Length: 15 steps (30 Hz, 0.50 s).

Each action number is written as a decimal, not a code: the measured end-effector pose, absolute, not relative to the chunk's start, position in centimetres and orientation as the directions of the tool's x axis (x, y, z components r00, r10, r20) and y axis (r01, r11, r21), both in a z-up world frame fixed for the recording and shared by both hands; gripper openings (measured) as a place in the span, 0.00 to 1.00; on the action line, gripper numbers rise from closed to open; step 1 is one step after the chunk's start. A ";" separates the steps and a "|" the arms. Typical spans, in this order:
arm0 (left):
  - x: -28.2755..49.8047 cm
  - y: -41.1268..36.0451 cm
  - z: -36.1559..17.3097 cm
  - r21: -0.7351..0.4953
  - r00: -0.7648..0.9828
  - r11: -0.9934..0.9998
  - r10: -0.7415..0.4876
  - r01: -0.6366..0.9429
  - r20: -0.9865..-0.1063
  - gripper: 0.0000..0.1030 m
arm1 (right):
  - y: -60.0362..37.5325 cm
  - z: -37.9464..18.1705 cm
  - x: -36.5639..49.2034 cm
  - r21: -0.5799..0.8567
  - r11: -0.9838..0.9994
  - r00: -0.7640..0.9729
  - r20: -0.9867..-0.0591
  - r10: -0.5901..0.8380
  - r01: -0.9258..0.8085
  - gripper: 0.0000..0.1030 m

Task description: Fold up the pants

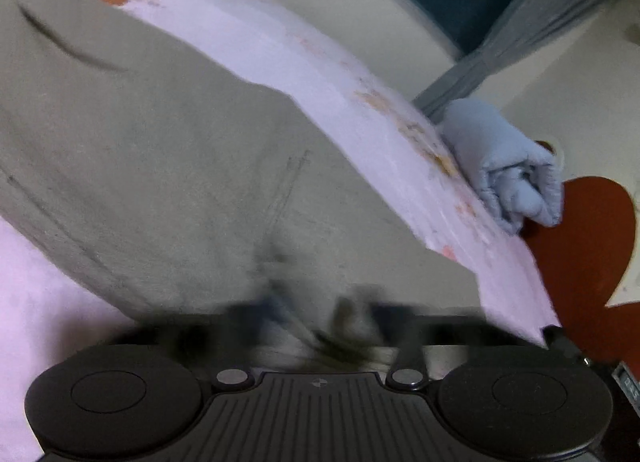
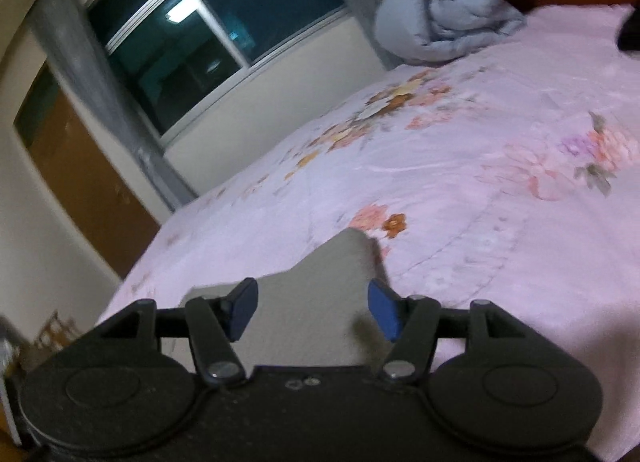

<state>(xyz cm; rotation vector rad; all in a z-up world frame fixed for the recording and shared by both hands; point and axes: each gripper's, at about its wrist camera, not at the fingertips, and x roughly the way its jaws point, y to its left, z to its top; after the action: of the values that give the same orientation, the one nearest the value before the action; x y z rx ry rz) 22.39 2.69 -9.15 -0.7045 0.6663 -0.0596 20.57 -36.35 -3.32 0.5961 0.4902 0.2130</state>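
Two handheld grippers over a pink floral bedsheet (image 2: 460, 166), grey-beige pants (image 1: 152, 166) spread across it, left gripper (image 1: 316, 322) blurred against the cloth, grip unclear, right gripper (image 2: 312, 310) spread wide above a pant edge, rolled blue blanket (image 2: 448, 2) far right.

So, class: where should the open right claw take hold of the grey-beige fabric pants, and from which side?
Grip the pointed corner of the grey-beige fabric pants lying flat on the pink floral bedsheet. It already sits between the right claw fingers, so probably come straight down from above and close.
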 end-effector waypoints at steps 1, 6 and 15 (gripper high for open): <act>22.0 3.3 -8.9 -0.660 0.822 0.739 -0.287 -0.137 -0.492 0.15 | -36.7 -3.4 20.6 0.595 0.802 0.861 -0.387 0.329 -0.039 0.53; 20.8 3.2 -8.4 -0.613 0.834 0.782 -0.258 -0.117 -0.488 0.15 | -38.1 -4.1 20.3 0.649 0.761 0.864 -0.378 0.334 -0.011 0.56; 21.0 3.5 -12.0 -0.635 0.797 0.752 -0.269 -0.177 -0.541 0.19 | -37.0 -5.9 22.2 0.867 0.492 0.725 -0.293 0.623 -0.073 0.68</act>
<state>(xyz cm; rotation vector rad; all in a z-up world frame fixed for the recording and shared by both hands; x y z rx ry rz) 20.99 3.48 -12.04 -0.7320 0.6623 -0.0543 22.19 -36.95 -5.91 0.9740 0.6451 0.4596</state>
